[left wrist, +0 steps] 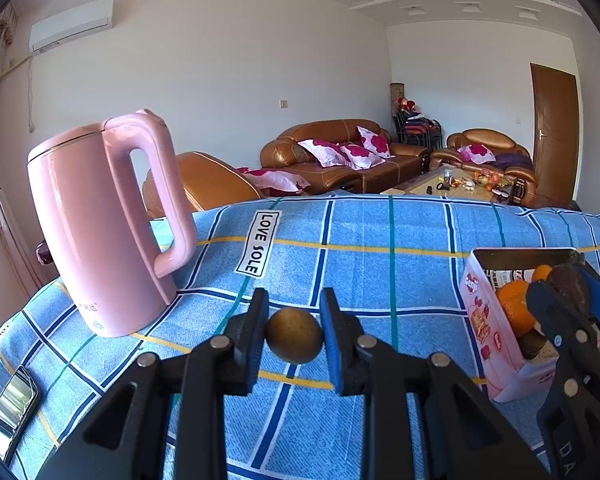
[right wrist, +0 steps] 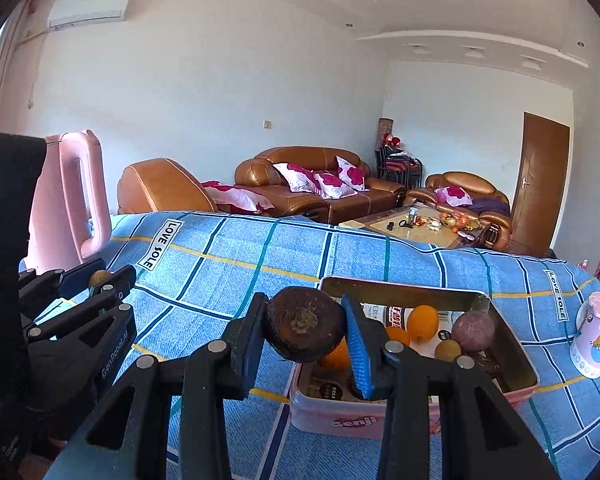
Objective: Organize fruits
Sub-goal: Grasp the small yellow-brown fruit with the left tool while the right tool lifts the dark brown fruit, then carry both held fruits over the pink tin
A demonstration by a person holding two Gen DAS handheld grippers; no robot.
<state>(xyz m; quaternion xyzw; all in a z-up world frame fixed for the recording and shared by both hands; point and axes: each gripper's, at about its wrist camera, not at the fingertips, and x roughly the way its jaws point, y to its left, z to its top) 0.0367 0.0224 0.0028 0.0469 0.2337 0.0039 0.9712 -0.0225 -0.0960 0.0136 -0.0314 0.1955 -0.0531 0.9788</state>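
Your left claw point(left wrist: 294, 338) grips a small olive-brown round fruit point(left wrist: 294, 340) above the blue plaid bench point(left wrist: 360, 232), while your right claw point(right wrist: 305, 330) clamps a dark brown wrinkled fruit point(right wrist: 304, 328) over the pink box's point(right wrist: 340, 420) near-left corner.

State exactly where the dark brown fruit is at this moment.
The dark brown fruit is clamped in the right claw, held above the near-left corner of the pink tin, in the right wrist view.

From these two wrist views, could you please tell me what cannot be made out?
- Bottom of the pink box: right wrist view, hidden by the right hand-held gripper and its dark brown fruit.
- Kettle body: right wrist view, behind a black strap.
- Coffee-table items: both views, too small.
- Phone: left wrist view, cut by the edge.
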